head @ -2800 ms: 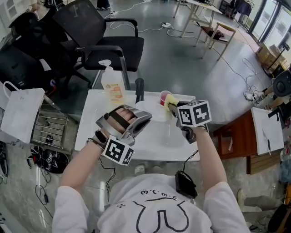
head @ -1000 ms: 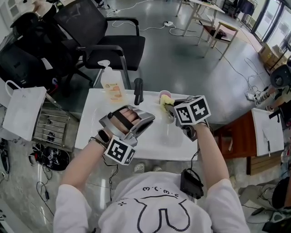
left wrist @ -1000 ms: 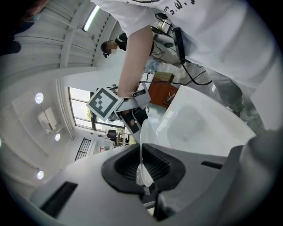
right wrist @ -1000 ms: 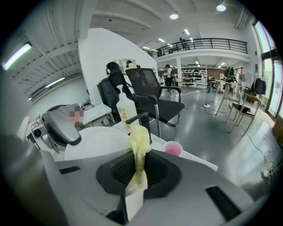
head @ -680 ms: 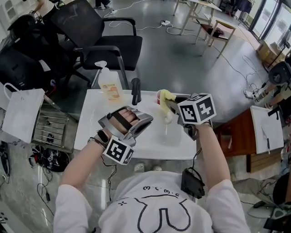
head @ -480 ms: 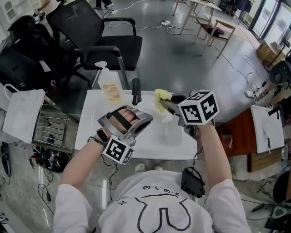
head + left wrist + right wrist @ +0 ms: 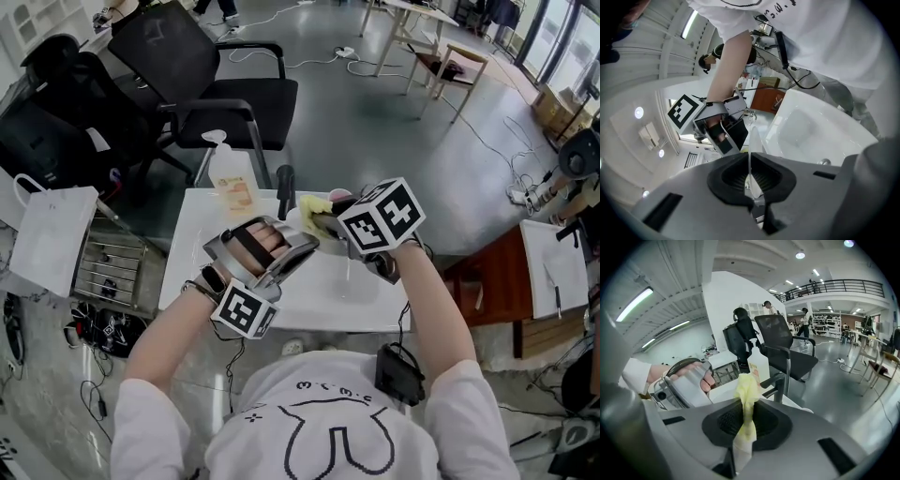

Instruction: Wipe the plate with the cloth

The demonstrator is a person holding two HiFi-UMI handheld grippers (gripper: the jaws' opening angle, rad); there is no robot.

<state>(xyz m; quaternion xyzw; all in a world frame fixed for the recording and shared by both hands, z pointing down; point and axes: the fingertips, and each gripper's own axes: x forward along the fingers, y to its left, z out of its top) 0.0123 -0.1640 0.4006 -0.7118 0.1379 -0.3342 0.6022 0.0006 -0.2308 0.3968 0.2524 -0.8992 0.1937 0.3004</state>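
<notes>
Above table [image 7: 187, 272], yellow cloth [image 7: 746, 394] beside plate [image 7: 750, 150]

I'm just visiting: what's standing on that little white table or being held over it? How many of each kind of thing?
White plate: 1
Yellow cloth: 1
Pump bottle: 1
Black cylinder: 1
Pink cup, mostly hidden: 1
Total: 5

No word, brand or number can be read. An orange label [image 7: 238, 194] is carried by the pump bottle [image 7: 230, 169] at the far edge of the table [image 7: 183, 258], its print too small to make out. Only black-and-white square patterns, no letters, are shown on the near marker cube [image 7: 244, 311] at the table's near edge and the far marker cube [image 7: 380, 216] over its far side.
</notes>
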